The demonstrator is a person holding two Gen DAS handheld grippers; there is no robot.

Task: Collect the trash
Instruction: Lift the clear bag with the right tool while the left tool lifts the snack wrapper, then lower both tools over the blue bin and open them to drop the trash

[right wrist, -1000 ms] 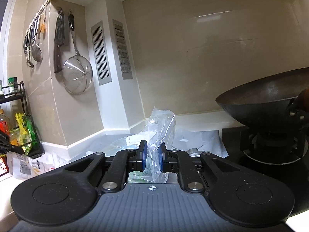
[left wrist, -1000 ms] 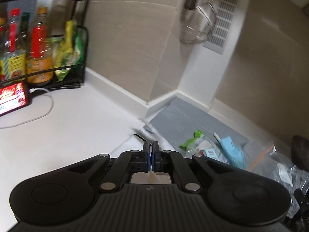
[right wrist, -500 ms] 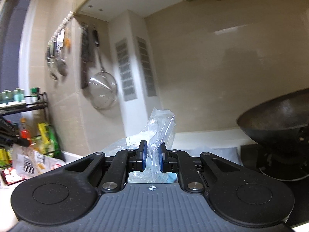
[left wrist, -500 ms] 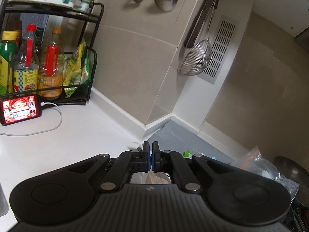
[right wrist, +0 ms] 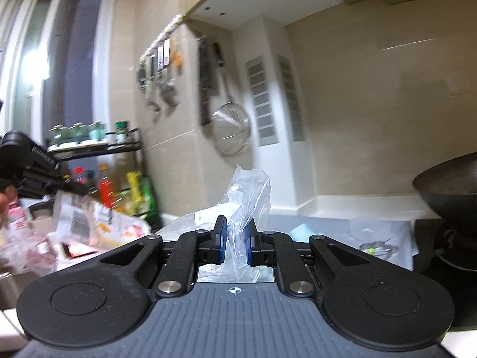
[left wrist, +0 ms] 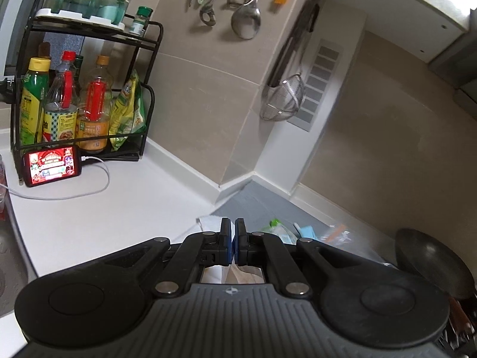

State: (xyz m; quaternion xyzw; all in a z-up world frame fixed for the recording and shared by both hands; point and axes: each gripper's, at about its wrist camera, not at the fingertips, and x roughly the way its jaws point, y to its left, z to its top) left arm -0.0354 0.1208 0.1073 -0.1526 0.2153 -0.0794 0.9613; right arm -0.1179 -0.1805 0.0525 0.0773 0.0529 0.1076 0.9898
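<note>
My left gripper [left wrist: 232, 232] is shut on a printed white wrapper [right wrist: 98, 223], which hangs below it; only a pale scrap [left wrist: 241, 274] shows under the fingers in the left wrist view. It also appears at the left of the right wrist view [right wrist: 74, 189]. My right gripper [right wrist: 235, 238] is shut on a clear plastic bag [right wrist: 247, 191], held up above the counter. Loose trash, a green wrapper [left wrist: 275, 225] and a blue packet [left wrist: 308, 232], lies on the grey mat [left wrist: 253, 200] inside the bag's lower part.
A black spice rack [left wrist: 80, 95] with bottles and a lit phone [left wrist: 52, 168] with a white cable stand at the left. A dark wok [right wrist: 447, 188] sits on the stove at the right. Utensils and a strainer [left wrist: 283, 101] hang on the wall.
Both grippers have lifted and tilted upward, each keeping its hold. The left gripper with the wrapper has come closer to the bag in the right wrist view.
</note>
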